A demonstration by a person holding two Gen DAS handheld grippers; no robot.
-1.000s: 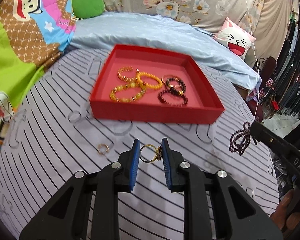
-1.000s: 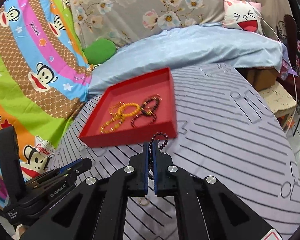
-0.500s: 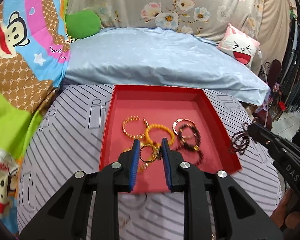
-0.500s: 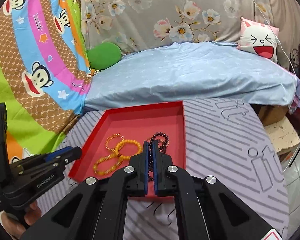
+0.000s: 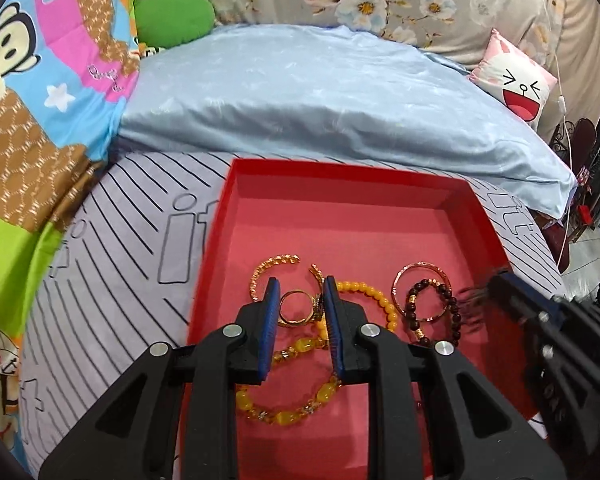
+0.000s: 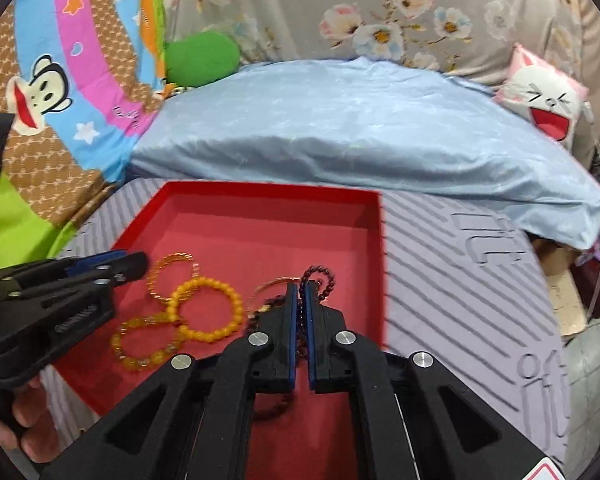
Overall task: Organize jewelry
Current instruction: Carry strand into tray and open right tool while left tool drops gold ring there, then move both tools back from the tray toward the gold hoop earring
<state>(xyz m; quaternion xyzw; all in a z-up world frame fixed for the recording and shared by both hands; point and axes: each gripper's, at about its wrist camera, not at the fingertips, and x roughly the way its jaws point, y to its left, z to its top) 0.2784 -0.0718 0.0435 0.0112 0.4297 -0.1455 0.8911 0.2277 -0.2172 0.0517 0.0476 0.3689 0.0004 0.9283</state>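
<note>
Big change from a second back: both grippers were out over the striped sheet in front of the tray, now hanging right over the red tray [image 5: 412,184].

Left wrist view, going left to right: left gripper [image 5: 299,300] bottom centre, blue pads clamped on a gold ring [image 5: 297,309], same grip as before, ring sitting just above the pile. Right gripper [image 5: 496,280] poking in from the right edge, its load just a dark blur there.

Right wrist view: left gripper again at the left edge, a bit of hand under it at lower left, cut off by the frame. Right gripper [image 6: 301,292] bottom centre, pads nearly together and pinched on a dark beaded bracelet [image 6: 320,278], one loop sticking up past the tips, the rest dangling behind the fingers and mostly hidden.

Hard to make out: the far-side tray edge smeared by motion, and the copper bangle [image 5: 418,290] half covered by the gripper in the right view.

Count in the tray: one open gold bangle [image 5: 274,270], one yellow bead bracelet [image 5: 366,300], one amber bracelet [image 5: 288,392] with chunkier stones, one copper bangle, one dark bead bracelet [image 5: 432,312]. So five lying down, plus two held.
</note>
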